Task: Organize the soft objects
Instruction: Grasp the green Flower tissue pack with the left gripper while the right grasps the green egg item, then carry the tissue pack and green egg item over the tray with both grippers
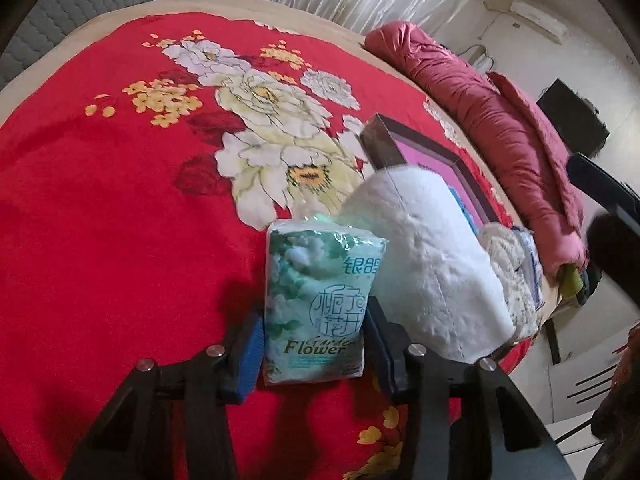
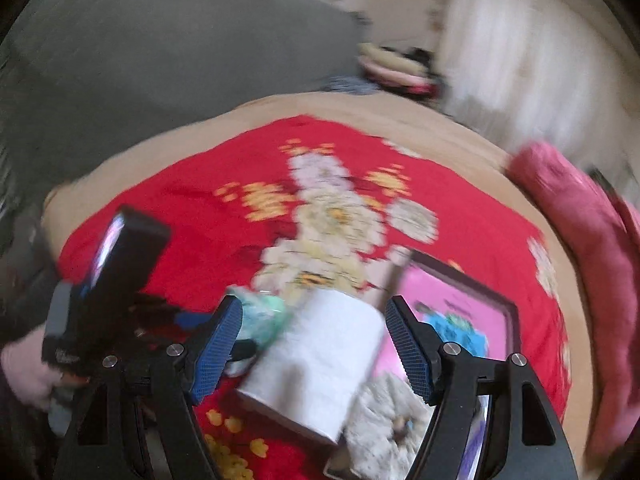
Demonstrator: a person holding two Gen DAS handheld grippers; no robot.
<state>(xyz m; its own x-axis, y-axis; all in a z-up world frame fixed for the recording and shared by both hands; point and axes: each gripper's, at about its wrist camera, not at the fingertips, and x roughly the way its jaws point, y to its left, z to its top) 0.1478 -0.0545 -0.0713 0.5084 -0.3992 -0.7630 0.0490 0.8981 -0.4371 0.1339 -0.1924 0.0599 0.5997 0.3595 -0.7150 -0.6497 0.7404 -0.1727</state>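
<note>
A big red blanket (image 1: pixel 120 208) with white flowers covers the bed and fills most of the left wrist view. A rolled pink quilt (image 1: pixel 492 120) lies along the bed's edge at the upper right of that view. A box (image 1: pixel 436 160) with a dark rim and a pink inside sits on the blanket at the middle right, with cloths beside it. A white paper roll (image 1: pixel 424 256) lies on its side just in front of the box. A green tissue pack (image 1: pixel 320 304) stands low in the middle, touching the roll. The left gripper (image 1: pixel 316 344) has its blue pads on both sides of the pack; they look to be right against it, so I think it is pinching the pack. In the blurry right wrist view, the right gripper (image 2: pixel 316 352) stands wide open, with the roll (image 2: pixel 316 364) between its jaws but not touched. The pack (image 2: pixel 260 316) peeks out by its left pad. What could go wrong: the pack is soft and slippery, so it may slide out if the pinch is near its end. The pack leans on the roll, so lifting it could make the roll roll away. The two grippers are close and could bump.
</note>
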